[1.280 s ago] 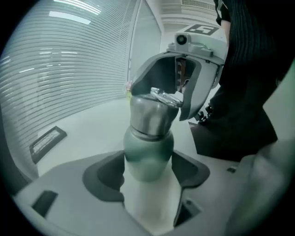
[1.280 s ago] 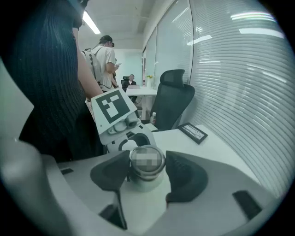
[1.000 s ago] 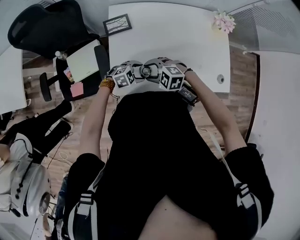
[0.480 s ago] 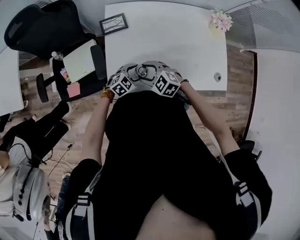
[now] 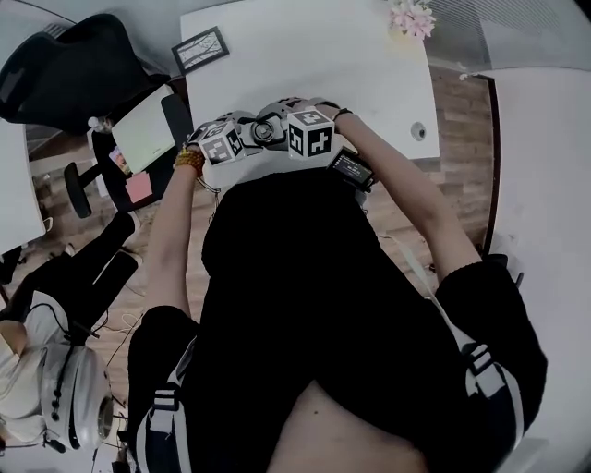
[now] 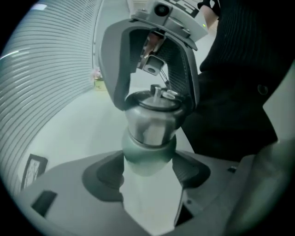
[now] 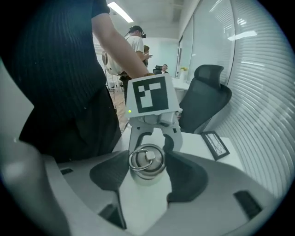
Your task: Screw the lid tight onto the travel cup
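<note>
The travel cup [image 6: 149,150] stands upright in the air between the two grippers, over the near edge of the white desk [image 5: 305,65], at 12 o'clock from the person's dark torso in the head view. The left gripper [image 6: 150,173] pinches the cup's pale green lower body, with a dark pad pressed against it at 9 o'clock and another at 3 o'clock. The steel upper part rises above those pads. The right gripper [image 7: 147,166] comes in from the opposite side and its jaws have just been closing. The steel lid [image 7: 146,160], with its ring lying flat on top, sits between them and the pads lie against its two sides. The lid sits level on the cup's mouth. On the desk, a small picture frame [image 5: 200,49] lies at 10 o'clock from the grippers and a bunch of pale flowers [image 5: 411,17] at 1 o'clock, both well apart from the cup. A black office chair [image 5: 65,69] stands off the desk at 9 o'clock.
</note>
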{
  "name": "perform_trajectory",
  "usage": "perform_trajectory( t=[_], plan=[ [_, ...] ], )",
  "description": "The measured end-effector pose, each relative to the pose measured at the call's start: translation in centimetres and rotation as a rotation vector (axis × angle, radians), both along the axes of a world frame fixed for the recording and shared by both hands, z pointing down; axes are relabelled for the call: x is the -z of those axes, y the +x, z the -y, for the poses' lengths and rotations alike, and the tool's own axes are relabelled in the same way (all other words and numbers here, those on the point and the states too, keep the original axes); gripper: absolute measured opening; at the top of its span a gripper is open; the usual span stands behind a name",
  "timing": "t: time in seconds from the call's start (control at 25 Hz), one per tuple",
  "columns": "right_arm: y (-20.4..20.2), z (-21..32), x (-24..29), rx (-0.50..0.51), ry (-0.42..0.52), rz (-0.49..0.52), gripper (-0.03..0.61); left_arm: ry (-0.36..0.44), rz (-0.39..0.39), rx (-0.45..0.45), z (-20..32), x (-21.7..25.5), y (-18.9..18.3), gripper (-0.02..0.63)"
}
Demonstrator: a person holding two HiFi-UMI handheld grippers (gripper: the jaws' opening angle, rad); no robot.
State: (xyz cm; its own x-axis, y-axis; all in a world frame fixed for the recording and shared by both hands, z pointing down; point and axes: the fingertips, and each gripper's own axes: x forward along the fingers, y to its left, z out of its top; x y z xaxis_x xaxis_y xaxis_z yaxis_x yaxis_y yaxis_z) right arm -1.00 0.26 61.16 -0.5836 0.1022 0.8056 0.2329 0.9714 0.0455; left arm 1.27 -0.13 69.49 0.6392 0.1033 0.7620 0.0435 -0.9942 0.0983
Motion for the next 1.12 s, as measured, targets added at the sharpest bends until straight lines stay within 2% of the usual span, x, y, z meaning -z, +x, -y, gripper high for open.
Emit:
perform_trajectory(
  t=[0.08, 0.16, 0.24, 0.4, 0.52, 0.72, 0.92, 1.0, 1.12],
  plan=[
    [0.0, 0.0, 0.0, 0.006, -0.001, -0.006, 0.258, -0.007, 0.002, -0.014, 0.0, 0.0, 0.0, 0.334],
    [0.2, 0.0, 0.2, -0.036, -0.011, 0.016, 0.262, -0.006, -0.021, 0.041, 0.0, 0.1, 0.0, 0.337],
    [0.6, 0.2, 1.2, -0.135, -0.048, 0.079, 0.293, 0.005, -0.06, 0.137, 0.1, 0.5, -0.7, 0.337],
    [2.4, 1.2, 3.8, -0.365, -0.124, 0.232, 0.291, -0.009, -0.177, 0.344, -0.2, 2.7, -3.6, 0.337],
    [3.9, 2.3, 4.7, -0.457, -0.111, 0.287, 0.29, 0.015, -0.248, 0.421, 0.3, 5.2, -4.7, 0.336],
    [4.5, 6.1, 8.4, -0.575, -0.038, 0.406, 0.284, 0.185, -0.412, 0.538, 4.9, 12.7, -4.3, 0.33],
    [4.4, 10.4, 14.8, -0.667, 0.057, 0.576, 0.281, 0.318, -0.666, 0.742, 10.3, 22.0, -3.7, 0.309],
    [4.5, 11.9, 17.3, -0.712, 0.086, 0.656, 0.279, 0.387, -0.721, 0.809, 12.3, 25.0, -3.8, 0.29],
    [4.8, 13.9, 20.3, -0.8, 0.144, 0.756, 0.27, 0.515, -0.762, 0.884, 14.6, 29.2, -3.8, 0.263]
  ],
)
